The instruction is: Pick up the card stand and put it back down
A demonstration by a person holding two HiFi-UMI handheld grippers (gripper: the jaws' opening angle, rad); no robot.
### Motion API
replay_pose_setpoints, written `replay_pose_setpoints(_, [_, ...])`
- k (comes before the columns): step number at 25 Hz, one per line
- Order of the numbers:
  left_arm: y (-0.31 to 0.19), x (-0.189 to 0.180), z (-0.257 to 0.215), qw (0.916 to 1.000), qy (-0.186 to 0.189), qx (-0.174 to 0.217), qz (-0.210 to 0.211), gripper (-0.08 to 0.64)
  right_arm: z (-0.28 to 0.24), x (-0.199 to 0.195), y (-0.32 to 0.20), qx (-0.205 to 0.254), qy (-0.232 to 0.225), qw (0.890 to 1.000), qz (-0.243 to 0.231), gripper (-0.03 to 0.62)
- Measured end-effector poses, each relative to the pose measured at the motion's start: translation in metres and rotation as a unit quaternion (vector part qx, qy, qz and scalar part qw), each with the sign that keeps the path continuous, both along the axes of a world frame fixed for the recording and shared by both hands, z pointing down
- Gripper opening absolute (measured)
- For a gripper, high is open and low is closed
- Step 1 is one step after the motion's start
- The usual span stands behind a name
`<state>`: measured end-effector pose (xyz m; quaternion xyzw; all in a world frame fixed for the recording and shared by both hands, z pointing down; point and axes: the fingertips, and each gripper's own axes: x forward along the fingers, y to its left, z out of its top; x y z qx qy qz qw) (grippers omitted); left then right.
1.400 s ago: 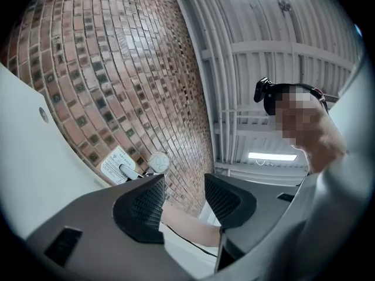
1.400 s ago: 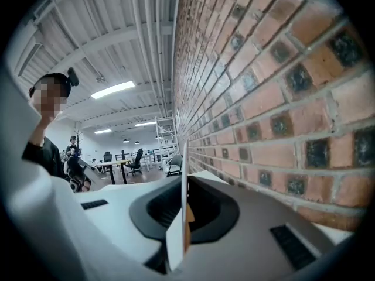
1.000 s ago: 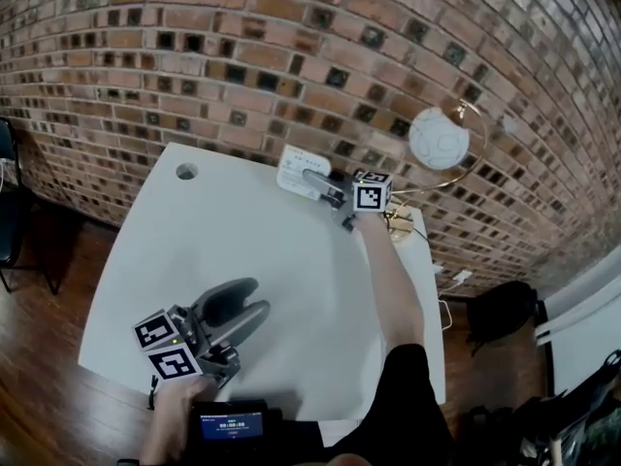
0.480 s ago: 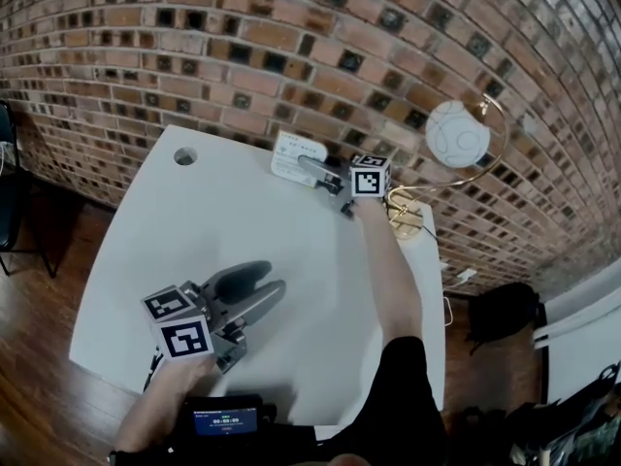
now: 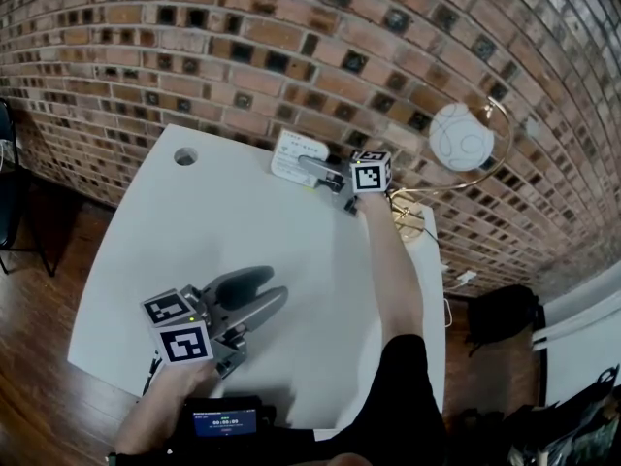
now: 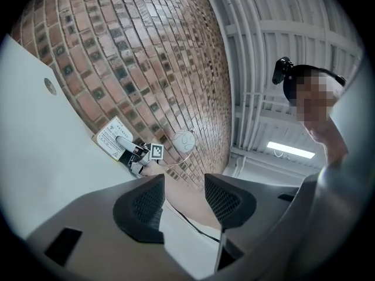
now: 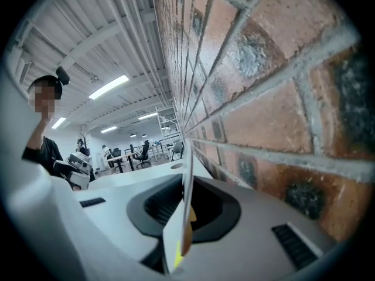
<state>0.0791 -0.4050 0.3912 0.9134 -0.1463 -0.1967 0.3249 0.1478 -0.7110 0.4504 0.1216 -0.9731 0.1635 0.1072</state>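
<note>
The card stand (image 5: 290, 153), a white printed card, stands on the far edge of the white table (image 5: 194, 231) close to the brick wall. My right gripper (image 5: 307, 164) reaches it from the right. Its jaws have just been opening. In the right gripper view the card stand (image 7: 188, 174) shows edge-on between the pads with a thin gap on either side. My left gripper (image 5: 271, 285) rests low over the near side of the table, open and empty. The left gripper (image 6: 184, 201) looks across the table at the card stand (image 6: 109, 138).
A lamp with a white globe (image 5: 461, 136) and a gold base (image 5: 408, 223) stands just right of the right hand. A round cable hole (image 5: 185, 155) sits at the table's far left corner. A small screen device (image 5: 226, 421) lies at the near edge. The brick wall runs right behind the card.
The right gripper has sunk a little with the card stand at the far edge. The left gripper has shifted slightly over the near side of the table.
</note>
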Motion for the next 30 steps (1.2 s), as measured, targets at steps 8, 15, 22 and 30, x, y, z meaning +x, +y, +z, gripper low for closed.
replay_pose_setpoints(8, [0.002, -0.001, -0.002, 1.0, 0.002, 0.004, 0.004, 0.207, -0.001, -0.001, 0.004, 0.019, 0.045, 0.999, 0.005, 0.109])
replay_pose_setpoints(15, [0.002, -0.006, -0.003, 1.0, 0.009, 0.003, 0.003, 0.207, 0.007, 0.042, -0.006, 0.012, 0.057, 0.993, 0.1, 0.187])
replay_pose_setpoints(22, [0.004, -0.011, -0.004, 0.9998, 0.02, 0.006, 0.005, 0.207, -0.034, 0.077, 0.049, 0.048, 0.046, 0.982, 0.178, 0.187])
replay_pose_setpoints(30, [0.015, -0.021, -0.009, 0.9993, 0.035, 0.015, -0.004, 0.207, -0.082, 0.025, 0.196, 0.07, -0.04, 0.987, 0.141, 0.172])
